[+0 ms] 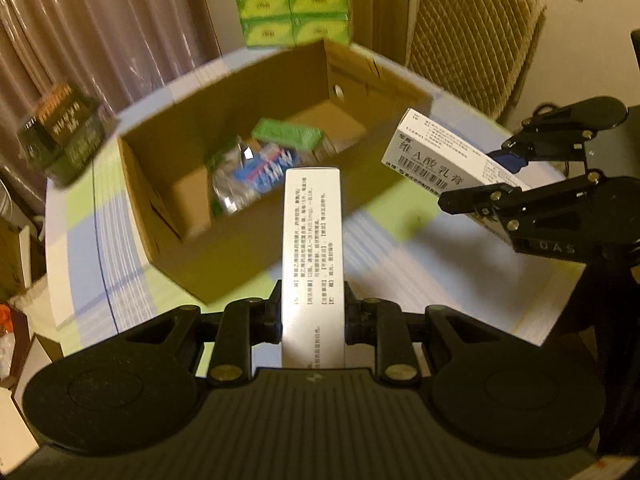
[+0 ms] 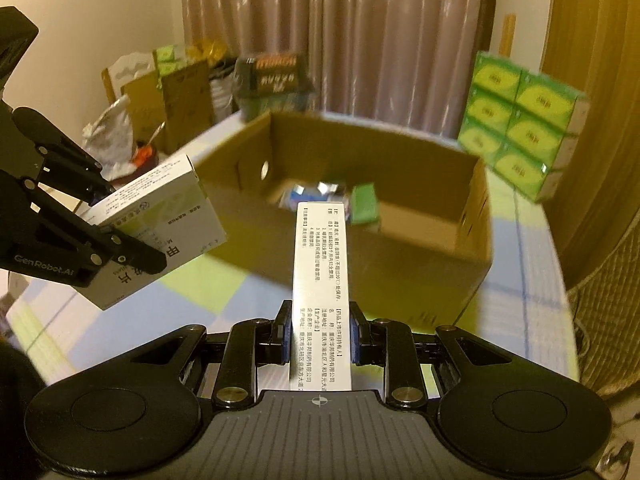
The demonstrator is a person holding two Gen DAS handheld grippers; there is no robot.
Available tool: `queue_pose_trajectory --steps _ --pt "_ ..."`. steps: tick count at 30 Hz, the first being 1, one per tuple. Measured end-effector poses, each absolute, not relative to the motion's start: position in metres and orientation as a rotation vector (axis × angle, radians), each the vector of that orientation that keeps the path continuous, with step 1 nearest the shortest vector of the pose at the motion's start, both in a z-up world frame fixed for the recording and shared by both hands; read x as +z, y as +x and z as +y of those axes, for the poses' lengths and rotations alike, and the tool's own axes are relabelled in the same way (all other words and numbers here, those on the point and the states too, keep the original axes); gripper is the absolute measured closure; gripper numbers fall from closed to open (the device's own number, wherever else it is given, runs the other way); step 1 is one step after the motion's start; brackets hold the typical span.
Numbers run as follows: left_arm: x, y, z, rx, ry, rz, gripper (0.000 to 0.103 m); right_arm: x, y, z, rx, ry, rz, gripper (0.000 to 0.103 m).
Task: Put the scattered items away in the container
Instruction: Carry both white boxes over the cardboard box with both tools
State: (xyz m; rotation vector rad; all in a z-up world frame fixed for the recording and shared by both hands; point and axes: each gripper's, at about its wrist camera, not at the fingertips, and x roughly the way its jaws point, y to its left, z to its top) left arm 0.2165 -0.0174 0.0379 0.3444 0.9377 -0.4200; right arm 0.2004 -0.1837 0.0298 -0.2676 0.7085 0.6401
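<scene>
My left gripper (image 1: 313, 316) is shut on a white medicine box (image 1: 313, 236) and holds it in the air just short of the open cardboard box (image 1: 224, 256). My right gripper (image 2: 320, 328) is shut on another white medicine box (image 2: 322, 280), also raised in front of the cardboard box (image 2: 400, 276). Each gripper shows in the other view with its white box: the right one (image 1: 508, 178) with its box (image 1: 436, 152), the left one (image 2: 108, 220) with its box (image 2: 160, 220). Inside the cardboard box lie a green packet (image 1: 288, 133) and blue and silver packs (image 1: 256, 172).
The box stands on a round table with a green, blue and white checked cloth (image 1: 100, 216). A dark green carton (image 1: 60, 132) sits at the table's far left. Stacked green tissue packs (image 2: 520, 120) stand behind the box. A quilted chair (image 1: 472, 36) is beyond the table.
</scene>
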Motion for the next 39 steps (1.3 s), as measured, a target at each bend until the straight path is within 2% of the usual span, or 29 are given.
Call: queue_pose_trajectory --steps 7,15,39 --pt "0.071 0.252 -0.018 -0.389 0.310 0.873 0.083 0.057 0.236 -0.180 0.601 -0.257 0.647 0.080" --pt "0.087 0.293 -0.021 -0.367 0.237 0.835 0.083 0.065 0.275 -0.172 0.574 -0.260 0.634 0.080" --pt "0.043 0.364 -0.022 -0.342 0.197 0.886 0.083 0.036 0.340 -0.158 0.542 -0.253 0.668 0.080"
